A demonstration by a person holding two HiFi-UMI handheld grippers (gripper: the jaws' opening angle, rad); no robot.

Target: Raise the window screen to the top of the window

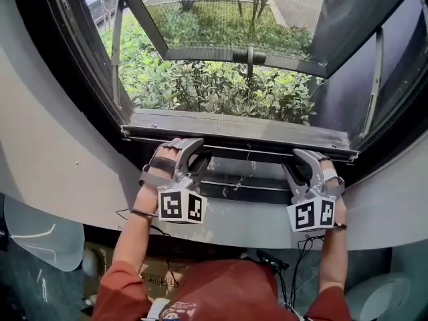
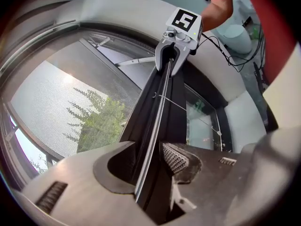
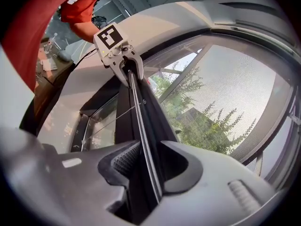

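The window screen's dark bottom bar runs across the window low down, just above the sill, with grey mesh above it. My left gripper holds the bar's left part and my right gripper its right part. In the left gripper view the bar passes between the left gripper's jaws, which press on it, and the right gripper shows at the far end. In the right gripper view the bar fills the gap in the right gripper, with the left gripper beyond.
An outward-opened sash and green shrubs lie beyond the mesh. A thin cord hangs from the bar over a lower glass pane. A white sill runs below. Cables and white objects lie on the floor.
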